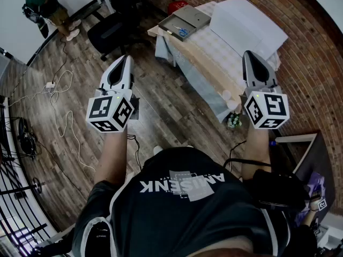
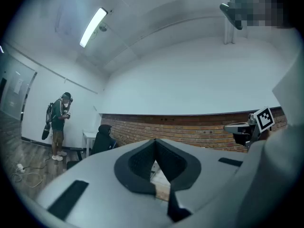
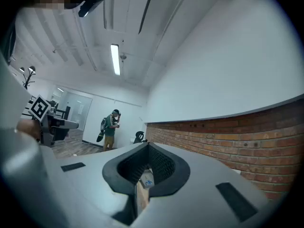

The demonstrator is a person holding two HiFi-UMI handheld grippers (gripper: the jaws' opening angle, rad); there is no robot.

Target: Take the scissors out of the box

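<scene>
Blue-handled scissors (image 1: 183, 32) lie in the open grey box (image 1: 194, 16) at the table's (image 1: 201, 63) far end, too small to read their long axis or point, while the left gripper (image 1: 126, 59) and right gripper (image 1: 250, 54), well short, have jaws pressed together, empty.

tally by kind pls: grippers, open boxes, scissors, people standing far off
grey two-jaw grippers: 2 (left gripper, right gripper)
open flat grey box: 1
blue-handled scissors: 1
standing person in green top: 1
total: 5
</scene>
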